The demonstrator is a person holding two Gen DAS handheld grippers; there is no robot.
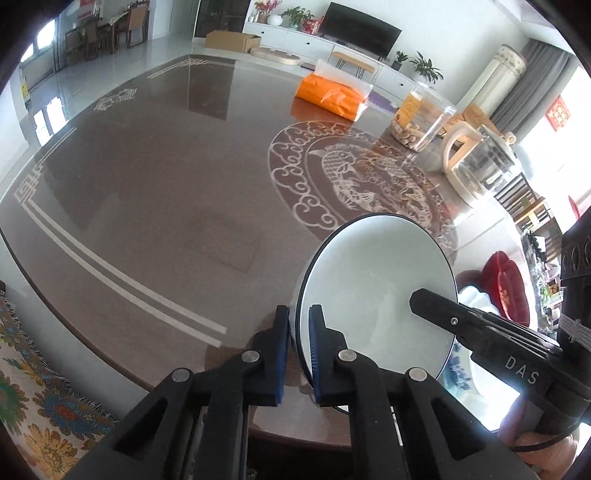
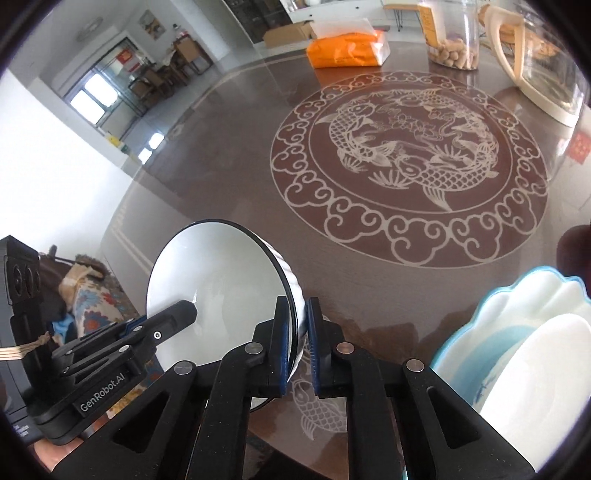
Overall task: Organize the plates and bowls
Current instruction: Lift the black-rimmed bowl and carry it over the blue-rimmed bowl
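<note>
Glossy brown table point(image 1: 147, 184); both grippers angled downward, left gripper point(image 1: 299, 354) and right gripper point(image 2: 297, 343) each clamped on opposite rims of white bowl point(image 1: 369, 288), tilted, lower centre.

The worktop point(image 1: 155, 177) is a big glossy brown table with a pale fish medallion point(image 2: 410, 166) in its middle. Behind it stand a long white cabinet point(image 1: 295, 37) with a dark television point(image 1: 360, 31) and potted plants point(image 1: 424, 66). The floor point(image 1: 110, 70) is pale and shining, daylight comes from windows point(image 2: 94, 99) at the far end, near dining chairs point(image 1: 133, 22)
</note>
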